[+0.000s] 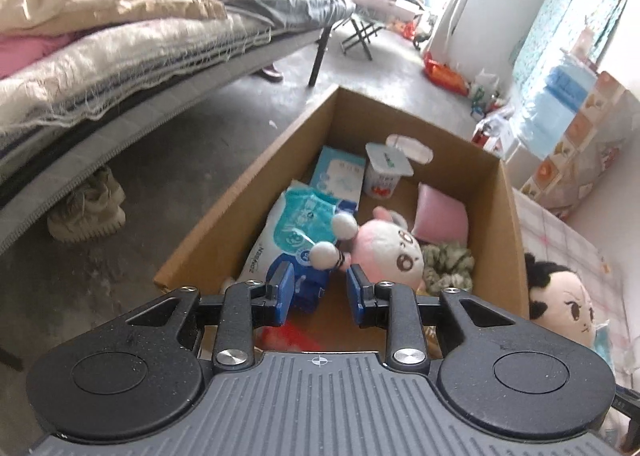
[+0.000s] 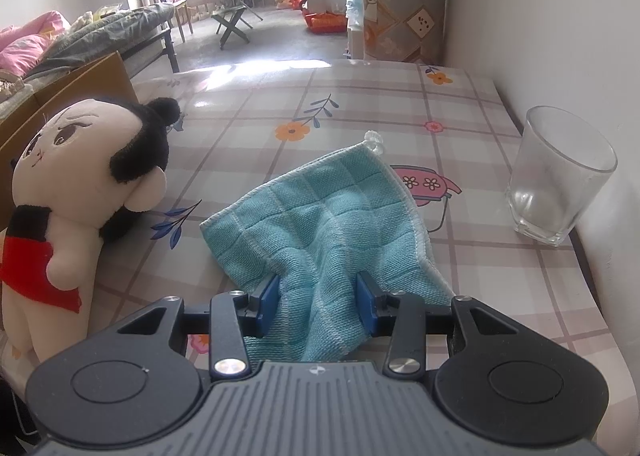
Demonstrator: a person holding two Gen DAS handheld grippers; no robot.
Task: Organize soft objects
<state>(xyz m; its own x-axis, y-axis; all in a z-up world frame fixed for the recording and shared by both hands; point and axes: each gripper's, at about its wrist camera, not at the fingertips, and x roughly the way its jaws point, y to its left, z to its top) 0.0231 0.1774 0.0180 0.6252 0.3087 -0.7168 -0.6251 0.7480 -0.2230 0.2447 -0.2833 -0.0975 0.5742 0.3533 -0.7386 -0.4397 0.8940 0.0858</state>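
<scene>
Left gripper [image 1: 320, 292]: hangs over the near end of the cardboard box [image 1: 508, 216], jaws part-open w/ a clear gap; nothing between the pads, no contact seen. Pink plush rabbit [image 1: 384, 248] lies in the box just ahead of the fingertips, white paws toward the box's left wall. Also in the box: wipes pack [image 1: 288, 228] along the left wall, tissue packet [image 1: 340, 176] behind it, yogurt cup [image 1: 386, 172] toward the far end, pink cushion [image 1: 440, 216] by the right wall, leopard scrunchie [image 1: 448, 260] near the right wall beside the rabbit.

Right gripper [image 2: 318, 302]: over the near edge of the table [image 2: 360, 96], jaws about half-open, pads on either side of a bunched fold of the teal cloth [image 2: 320, 208]. Cloth fills the gap and touches both pads; near part is lifted, rest lies on the table mid-surface. Grip reads as closed on the cloth.

Black-haired doll [image 2: 80, 184]: at the table's left edge, leaning against the box side. Glass tumbler [image 2: 560, 176]: upright at the right edge, by the wall, well apart from the cloth.
</scene>
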